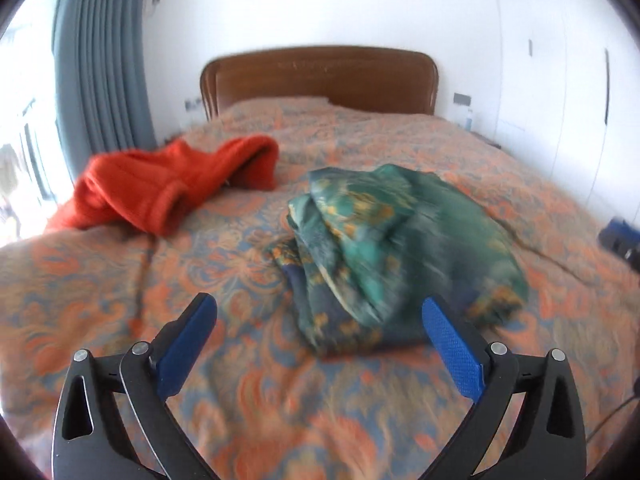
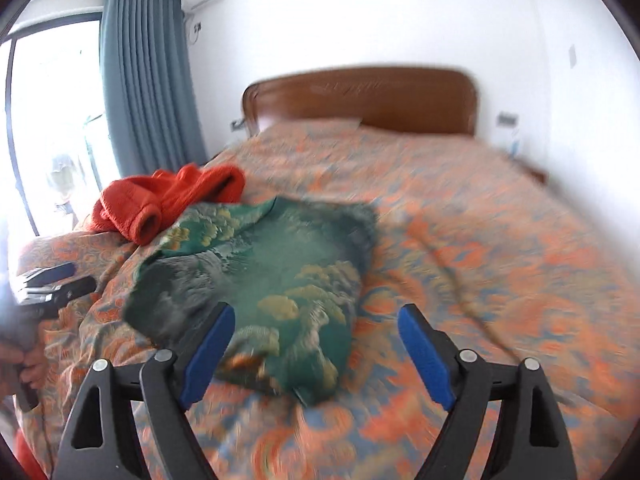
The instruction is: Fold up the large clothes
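The left gripper hangs above the bed with its blue-padded jaws spread wide and nothing between them. The right gripper is likewise wide open and holds nothing, though its left finger overlaps the near edge of the green garment in that view. This green floral garment lies folded into a loose bundle on the orange and blue patterned bedspread, near the foot of the bed. An orange sweater sits crumpled further back on the left, apart from it. Beyond stand a brown wooden headboard and grey-blue curtain. No writing or labels are legible; both views are blurred.
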Available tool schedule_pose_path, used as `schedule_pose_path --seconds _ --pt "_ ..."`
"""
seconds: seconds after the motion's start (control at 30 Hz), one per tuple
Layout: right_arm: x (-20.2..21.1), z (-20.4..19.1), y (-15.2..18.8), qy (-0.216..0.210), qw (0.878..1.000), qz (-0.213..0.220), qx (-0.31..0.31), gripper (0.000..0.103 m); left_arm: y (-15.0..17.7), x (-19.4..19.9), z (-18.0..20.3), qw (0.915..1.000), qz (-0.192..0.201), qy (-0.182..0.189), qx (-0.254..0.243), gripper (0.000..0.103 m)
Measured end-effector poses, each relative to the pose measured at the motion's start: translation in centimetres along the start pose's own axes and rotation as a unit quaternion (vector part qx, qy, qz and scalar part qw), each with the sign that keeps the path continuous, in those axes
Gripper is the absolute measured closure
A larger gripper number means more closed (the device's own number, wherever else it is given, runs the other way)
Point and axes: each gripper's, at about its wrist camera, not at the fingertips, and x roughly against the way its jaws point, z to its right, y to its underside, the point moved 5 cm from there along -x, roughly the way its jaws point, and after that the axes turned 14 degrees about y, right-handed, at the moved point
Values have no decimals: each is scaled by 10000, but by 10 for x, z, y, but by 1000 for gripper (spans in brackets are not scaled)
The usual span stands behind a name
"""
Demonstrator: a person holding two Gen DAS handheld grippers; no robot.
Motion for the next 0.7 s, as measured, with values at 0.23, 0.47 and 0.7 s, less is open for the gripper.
schedule_pose_path --seconds 0.23,0.47,0.7 --pt "103 29 34 926 9931 642 -330 0 30 43 58 9959 220 -857 -208 0" --pt "138 31 82 1227 9921 19 -266 0 56 54 72 9986 -157 -46 496 1" --pt "156 30 100 1186 9921 -339 -210 0 64 75 79 9986 -237 -287 375 0"
